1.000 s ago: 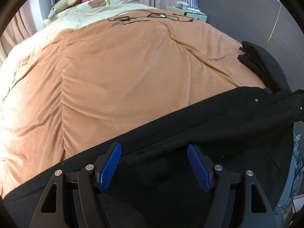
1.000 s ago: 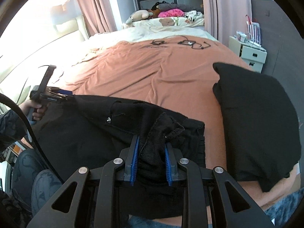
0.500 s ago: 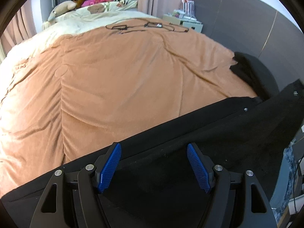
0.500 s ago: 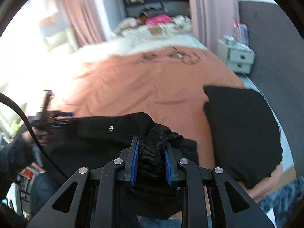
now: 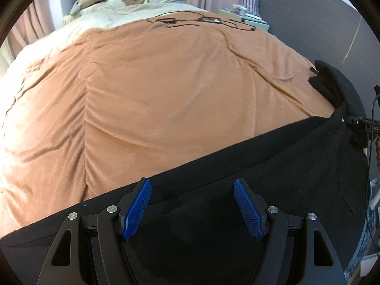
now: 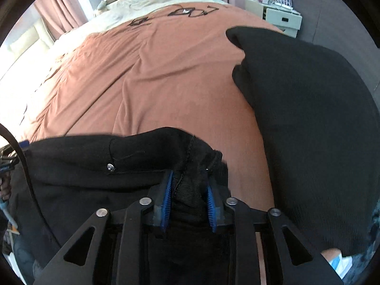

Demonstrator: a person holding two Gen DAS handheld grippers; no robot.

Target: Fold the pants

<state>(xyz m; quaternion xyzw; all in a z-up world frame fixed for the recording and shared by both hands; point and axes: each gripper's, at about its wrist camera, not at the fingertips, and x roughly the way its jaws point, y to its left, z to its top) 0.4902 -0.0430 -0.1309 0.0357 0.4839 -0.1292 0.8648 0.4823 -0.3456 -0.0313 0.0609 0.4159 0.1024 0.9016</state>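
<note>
Fingers (image 6: 166, 199) flanking bunched pants (image 6: 95, 161), loosening

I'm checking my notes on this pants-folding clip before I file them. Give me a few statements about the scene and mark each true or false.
1. The right gripper has black pants fabric bunched between its fingers. True; its jaws have just been opening.
2. The left gripper is clamped shut. False: its fingers stand wide apart over the pants.
3. The bed is covered by a green blanket. False: the blanket is orange-brown.
4. A second black garment lies on the bed's right side. True.
5. Black cables lie at the blanket's far end. True.
</note>
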